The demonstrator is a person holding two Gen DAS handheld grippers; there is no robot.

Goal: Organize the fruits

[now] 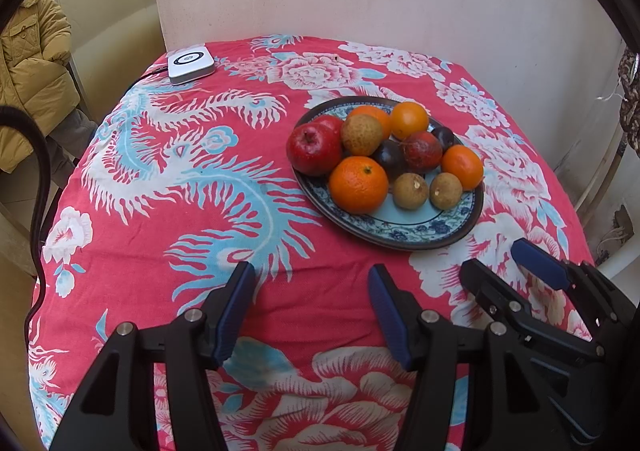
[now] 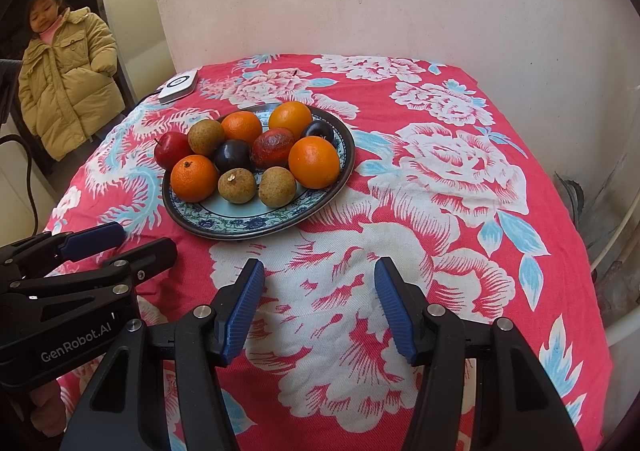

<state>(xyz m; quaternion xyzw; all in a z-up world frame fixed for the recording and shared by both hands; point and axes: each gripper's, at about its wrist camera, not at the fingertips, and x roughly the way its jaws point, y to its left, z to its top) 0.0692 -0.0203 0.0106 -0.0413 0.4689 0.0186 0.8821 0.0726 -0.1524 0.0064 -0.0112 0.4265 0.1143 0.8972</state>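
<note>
left claw (image 1: pixel 312 313) and right claw (image 2: pixel 320 309): half open, empty | risk: nudging one orange (image 2: pixel 314 162) could roll piled fruit off plate (image 2: pixel 256 225) onto desk (image 2: pixel 460 251)

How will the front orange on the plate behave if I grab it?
The front orange is round, so it probably rolls if nudged. It touches a brown fruit, which may shift too. Its dimpled peel likely grips well, and it looks firm.
</note>
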